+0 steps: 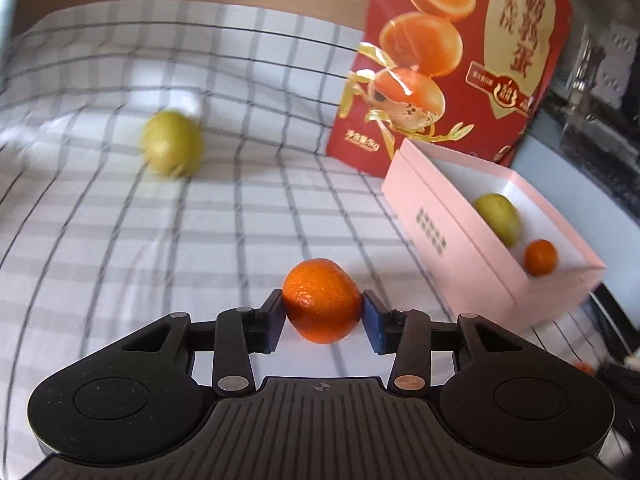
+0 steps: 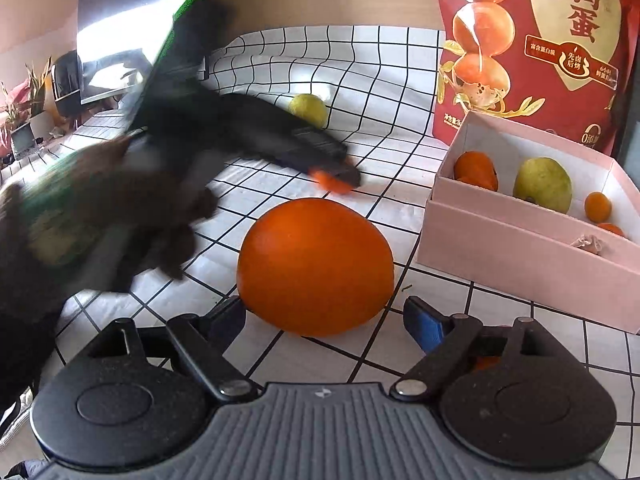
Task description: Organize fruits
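Observation:
My left gripper (image 1: 323, 312) is shut on a small mandarin (image 1: 322, 300) and holds it above the checked cloth (image 1: 120, 260); it shows blurred in the right wrist view (image 2: 334, 178). A green fruit (image 1: 171, 147) lies on the cloth at the far left, also in the right wrist view (image 2: 309, 109). The pink box (image 1: 456, 248) at the right holds a green fruit (image 1: 498, 218) and a small mandarin (image 1: 541, 257). My right gripper (image 2: 324, 320) is open, its fingers on either side of a large orange (image 2: 315, 266) on the cloth. The pink box (image 2: 520, 248) holds several fruits.
A red snack bag (image 1: 460, 60) stands behind the pink box, also in the right wrist view (image 2: 536, 40). A dark monitor (image 2: 136, 32) and plants (image 2: 24, 108) are at the far left beyond the cloth. Dark equipment (image 1: 592, 80) stands at the right.

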Demonstrator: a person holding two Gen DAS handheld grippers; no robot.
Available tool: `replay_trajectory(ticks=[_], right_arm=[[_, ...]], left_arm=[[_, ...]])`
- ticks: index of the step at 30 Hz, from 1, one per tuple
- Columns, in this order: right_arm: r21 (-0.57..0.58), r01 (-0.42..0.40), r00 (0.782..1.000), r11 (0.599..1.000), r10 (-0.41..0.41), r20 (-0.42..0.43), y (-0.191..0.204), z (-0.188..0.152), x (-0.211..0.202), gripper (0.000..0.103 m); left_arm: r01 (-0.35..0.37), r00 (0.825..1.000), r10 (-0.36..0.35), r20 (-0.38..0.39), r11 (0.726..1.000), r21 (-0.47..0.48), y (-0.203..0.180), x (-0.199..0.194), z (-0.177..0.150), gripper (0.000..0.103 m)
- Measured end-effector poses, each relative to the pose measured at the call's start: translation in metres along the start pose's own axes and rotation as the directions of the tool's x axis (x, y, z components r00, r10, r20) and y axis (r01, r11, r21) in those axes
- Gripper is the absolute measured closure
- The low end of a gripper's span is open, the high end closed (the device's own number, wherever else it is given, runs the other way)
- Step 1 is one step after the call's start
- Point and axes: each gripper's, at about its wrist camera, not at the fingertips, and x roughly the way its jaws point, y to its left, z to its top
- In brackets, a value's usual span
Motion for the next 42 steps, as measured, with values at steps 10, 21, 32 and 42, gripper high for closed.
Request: replay_trajectory(ticks=[10, 21, 32, 42], right_arm=[[-0.076, 0.006, 0.997, 0.997, -0.012, -0.076, 0.01, 0.004, 0.012, 0.003], [-0.062, -0.009, 0.988, 0.998, 0.0, -0.153, 0.016, 0.007, 0.01, 0.0], [-0.064, -0.102, 0.987, 0.993, 0.093, -0.127, 0.015, 0.0, -0.004, 0.002], [0.083, -0.047, 0.999, 0.995, 0.047, 0.011, -0.031, 0.028, -0.04, 0.002]], left_arm=[[-0.019, 0.996, 0.024, 0.08, 0.998, -0.065, 0.013, -0.063, -0.051, 0.057], [-0.002, 0.996, 0.014, 0.086, 0.991, -0.132, 0.015, -0.056, -0.051, 0.058], [-0.019, 0.996, 0.029, 0.089, 0.994, -0.109, 0.009, -0.05, -0.049, 0.059], [-0.035, 0.998, 0.037, 0.059, 0.999, -0.025, -0.002, -0.073, -0.067, 0.059]])
